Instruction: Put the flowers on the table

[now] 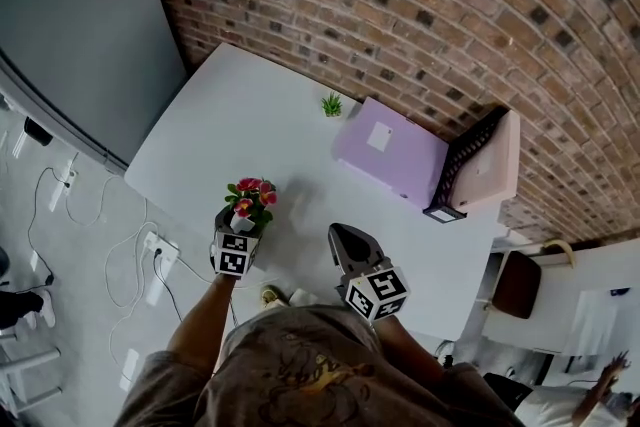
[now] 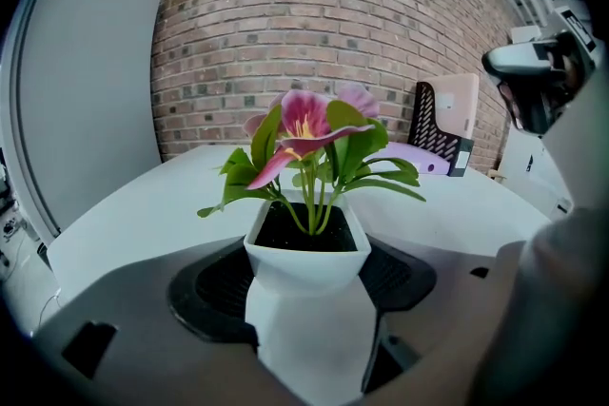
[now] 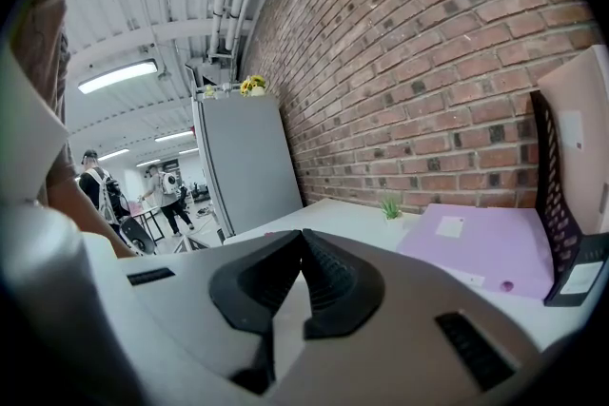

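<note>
A small white pot of pink flowers [image 2: 306, 252] with green leaves sits between the jaws of my left gripper [image 2: 304, 285], which is shut on the pot. In the head view the flowers [image 1: 250, 200] show at the near left edge of the white table [image 1: 260, 135], above the left gripper [image 1: 240, 225]. My right gripper [image 1: 350, 245] hovers over the table's near edge beside it. Its black jaws [image 3: 303, 285] are pressed together with nothing between them.
A lilac folder [image 1: 390, 150] lies at the table's far right, next to a pink-and-black file rack [image 1: 480, 165]. A tiny green plant [image 1: 332, 104] stands by the brick wall. A grey cabinet [image 1: 70, 25] is at the left; cables and a power strip [image 1: 155, 250] lie on the floor.
</note>
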Available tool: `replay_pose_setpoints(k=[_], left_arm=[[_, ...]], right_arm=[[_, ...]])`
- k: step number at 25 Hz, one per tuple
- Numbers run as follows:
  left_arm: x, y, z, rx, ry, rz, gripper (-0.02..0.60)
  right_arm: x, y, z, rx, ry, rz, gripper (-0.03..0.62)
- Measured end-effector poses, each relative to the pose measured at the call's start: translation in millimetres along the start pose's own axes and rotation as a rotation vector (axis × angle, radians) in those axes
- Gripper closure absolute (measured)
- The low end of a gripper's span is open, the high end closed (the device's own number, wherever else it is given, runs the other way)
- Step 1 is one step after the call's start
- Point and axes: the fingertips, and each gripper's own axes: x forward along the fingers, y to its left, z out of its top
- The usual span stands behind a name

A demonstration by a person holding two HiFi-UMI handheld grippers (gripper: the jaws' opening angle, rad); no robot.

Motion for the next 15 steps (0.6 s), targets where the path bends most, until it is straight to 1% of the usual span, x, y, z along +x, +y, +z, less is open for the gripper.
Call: replay_pose_setpoints(k=[5, 9, 15], left_arm=[[4.2, -1.9, -2.5, 0.0, -0.002, 0.007, 0.229], [7.1, -0.3, -2.0, 0.017, -0.005, 0.016, 0.229], [9.9, -4.2, -5.0, 0.01, 0.002, 0.0, 0.229]], right_arm=[[-1.1, -4.2, -1.7, 0.003, 0.008, -0.01, 0.592], [-2.0, -5.8, -2.3, 0.007, 0.013, -0.015, 0.592], [-3.1, -7.3, -5.1, 0.009, 0.014, -0.016, 0.592]])
